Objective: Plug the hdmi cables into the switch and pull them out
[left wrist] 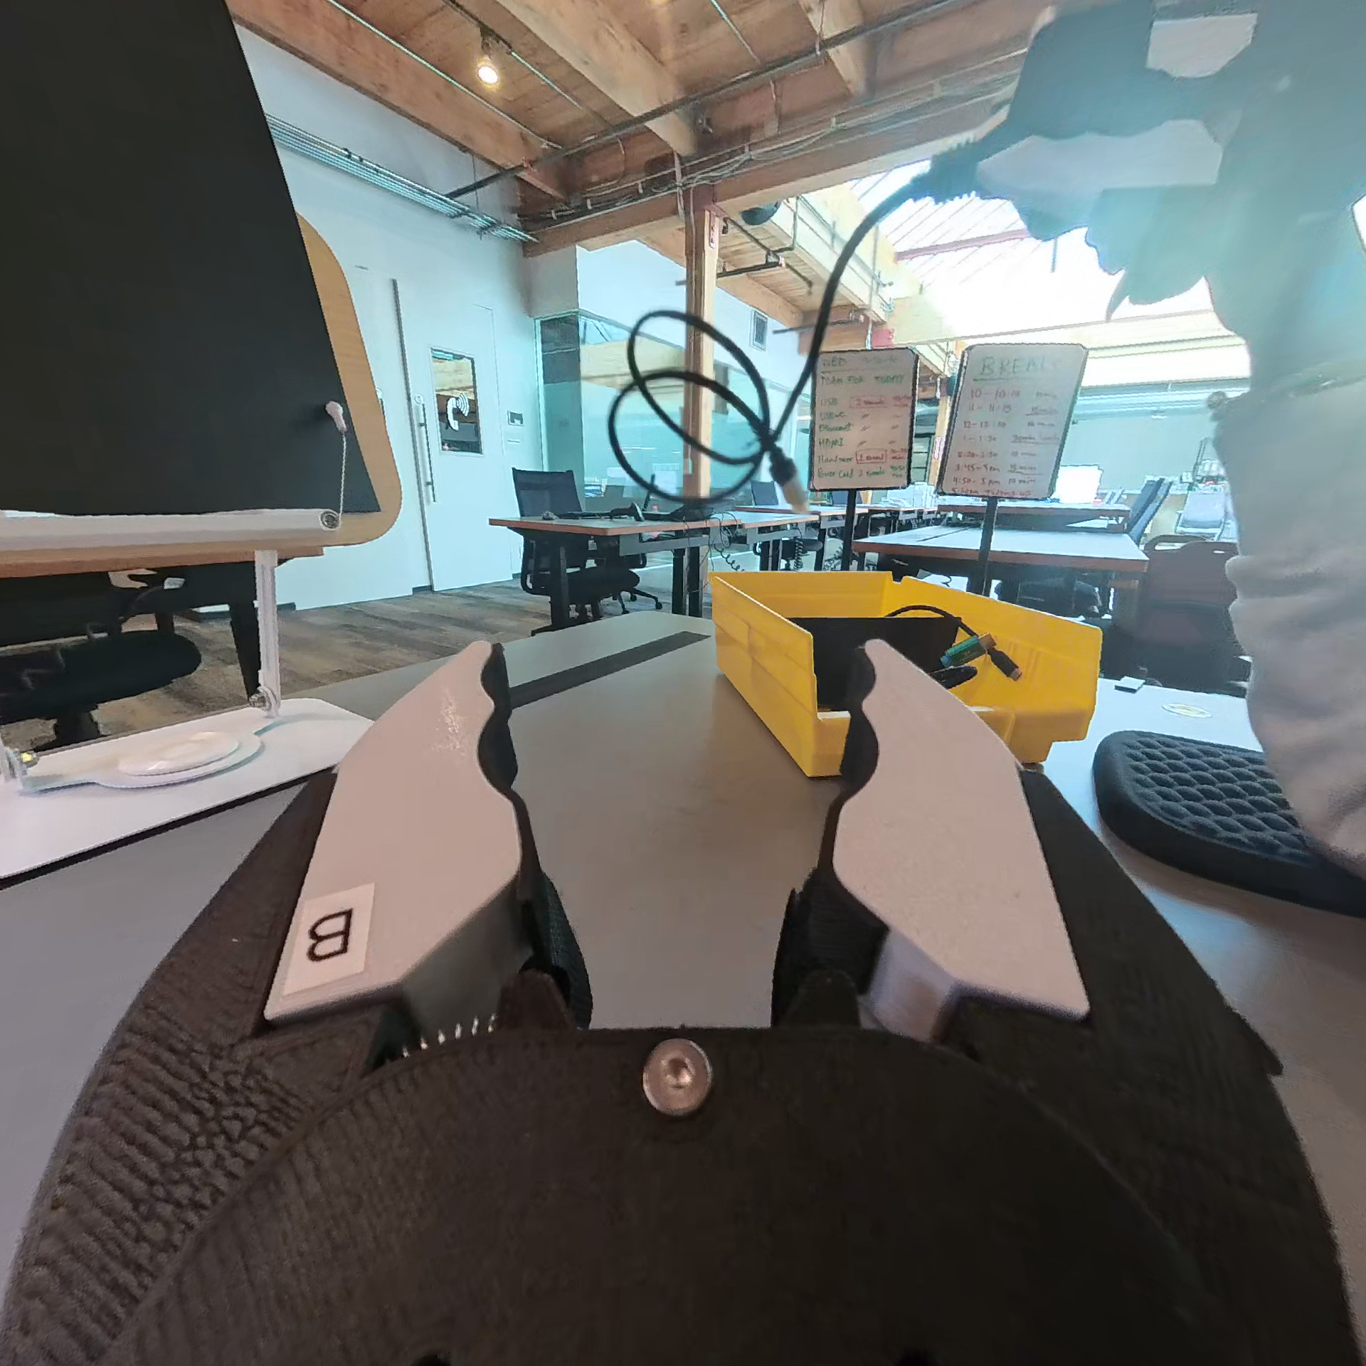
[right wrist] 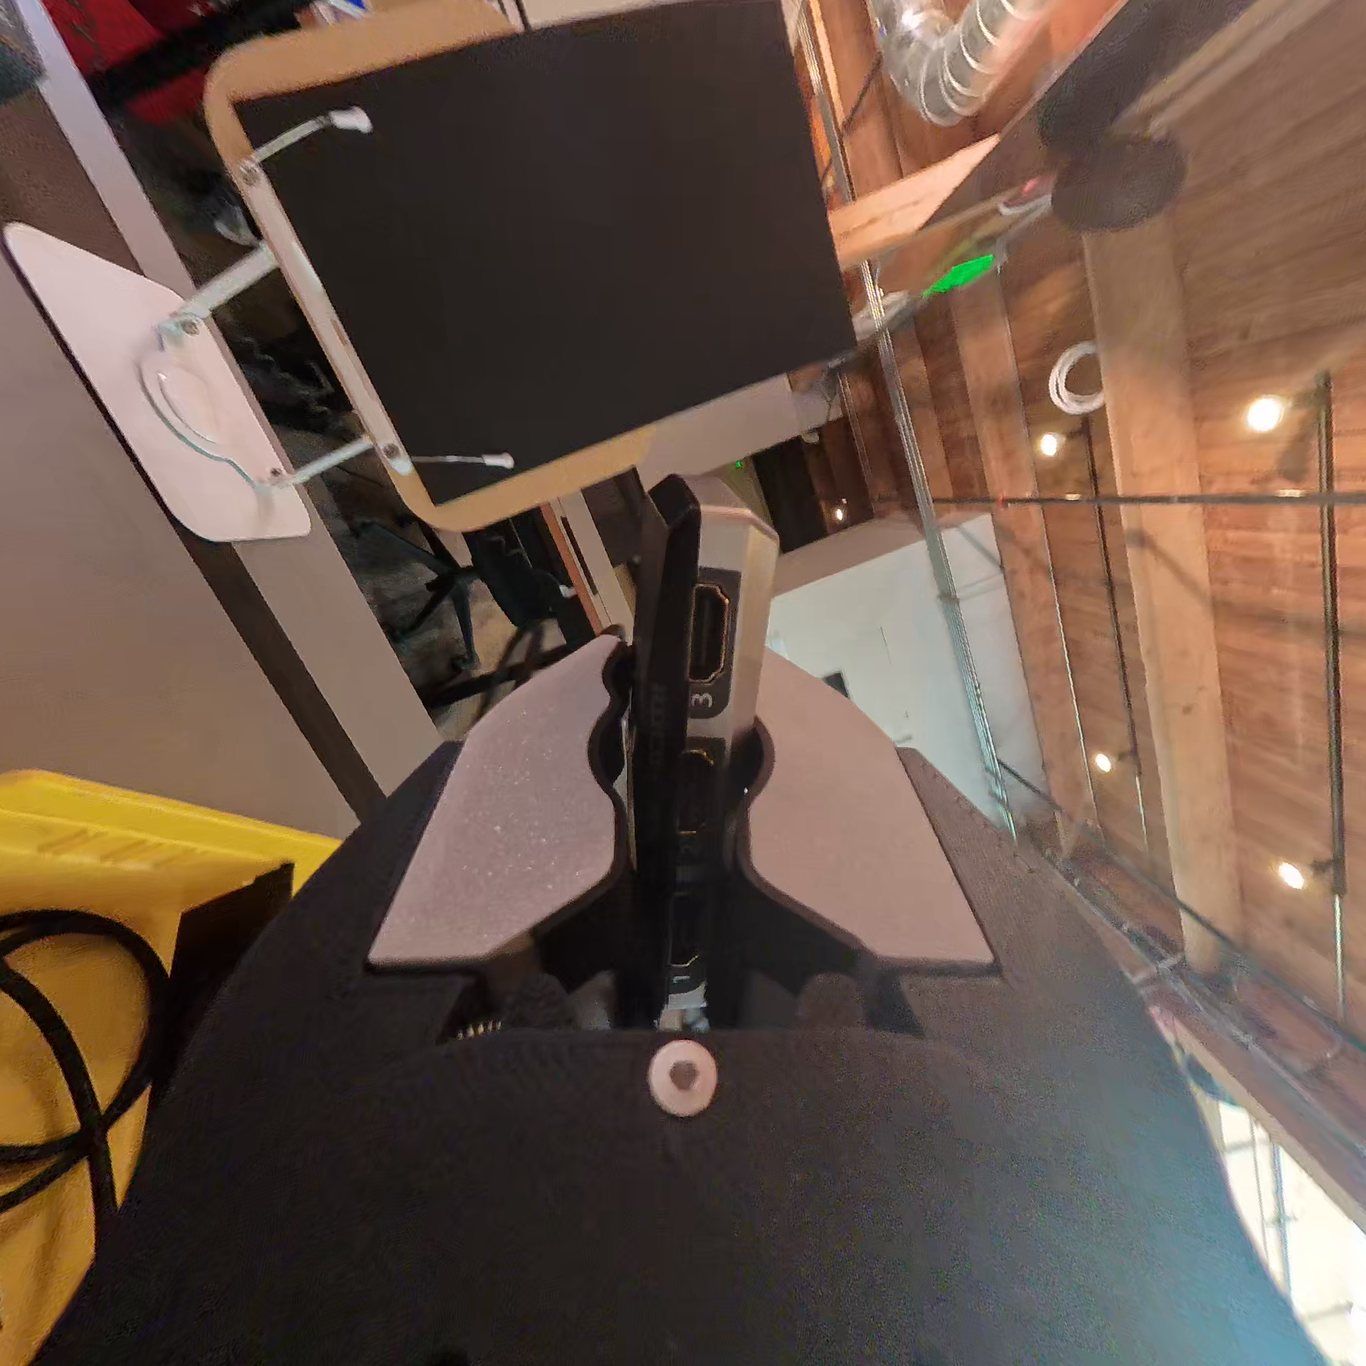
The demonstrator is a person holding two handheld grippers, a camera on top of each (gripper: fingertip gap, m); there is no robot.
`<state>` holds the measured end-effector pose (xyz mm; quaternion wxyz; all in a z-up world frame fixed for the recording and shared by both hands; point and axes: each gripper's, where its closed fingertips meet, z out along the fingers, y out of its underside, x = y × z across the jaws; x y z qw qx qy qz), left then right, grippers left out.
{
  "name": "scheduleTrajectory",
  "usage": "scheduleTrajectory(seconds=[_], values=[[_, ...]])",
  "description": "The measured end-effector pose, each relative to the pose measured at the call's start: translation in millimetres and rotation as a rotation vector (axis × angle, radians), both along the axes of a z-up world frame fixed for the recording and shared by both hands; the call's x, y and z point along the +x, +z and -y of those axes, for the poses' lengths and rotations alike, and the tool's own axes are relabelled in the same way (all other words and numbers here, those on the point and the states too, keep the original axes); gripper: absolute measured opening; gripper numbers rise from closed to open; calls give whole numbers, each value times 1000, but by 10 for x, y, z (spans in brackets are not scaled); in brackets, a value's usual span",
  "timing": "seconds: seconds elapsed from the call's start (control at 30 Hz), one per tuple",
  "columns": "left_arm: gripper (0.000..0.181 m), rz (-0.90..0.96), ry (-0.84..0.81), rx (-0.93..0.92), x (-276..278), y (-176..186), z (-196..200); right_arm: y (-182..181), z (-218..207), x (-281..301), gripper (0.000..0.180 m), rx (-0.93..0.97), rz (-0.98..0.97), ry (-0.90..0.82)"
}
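My right gripper (right wrist: 691,709) is shut on the HDMI switch (right wrist: 711,636), a slim black and silver box, and holds it up in the air. Its row of open ports faces the camera. In the left wrist view the right gripper (left wrist: 1153,111) is a blur at the top right. A thin black cable (left wrist: 687,399) hangs from it in loops and ends in a plug (left wrist: 785,477). My left gripper (left wrist: 684,665) is open and empty, low over the grey table (left wrist: 665,813). HDMI cables (left wrist: 983,654) lie in a yellow bin (left wrist: 769,665) just beyond its right finger.
A black board (left wrist: 148,259) on a white stand (left wrist: 185,746) is at the left of the table. A black mesh pad (left wrist: 1197,798) and a person's grey sleeve (left wrist: 1301,628) are at the right. The bin (right wrist: 111,850) and black cables (right wrist: 66,1035) also show in the right wrist view.
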<state>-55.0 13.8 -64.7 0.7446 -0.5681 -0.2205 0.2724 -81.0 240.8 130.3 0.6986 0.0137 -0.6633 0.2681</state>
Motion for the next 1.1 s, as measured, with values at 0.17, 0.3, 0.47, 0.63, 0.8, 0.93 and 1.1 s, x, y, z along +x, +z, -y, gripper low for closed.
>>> scheduleTrajectory(seconds=[0.17,0.3,0.47,0.63,0.8,0.93,1.1], values=[[86,3,-2,7,-1,4,6,-26,-448,-91,26,-46,22,-114],[86,7,-7,-4,2,-12,-11,-200,-667,-209,26,-103,134,-114],[86,18,-16,-12,2,-37,-28,-471,-989,-362,27,-201,293,-145],[86,23,-26,-27,10,-63,-56,-836,-1272,-591,28,-380,486,-140],[86,29,-32,-44,10,-92,-76,-1334,-1459,-915,29,-595,724,-177],[86,35,-37,-45,11,-103,-84,-1743,-1456,-1077,29,-697,913,-184],[86,38,-42,-53,13,-117,-97,-2208,-1431,-1225,30,-711,1076,-253]])
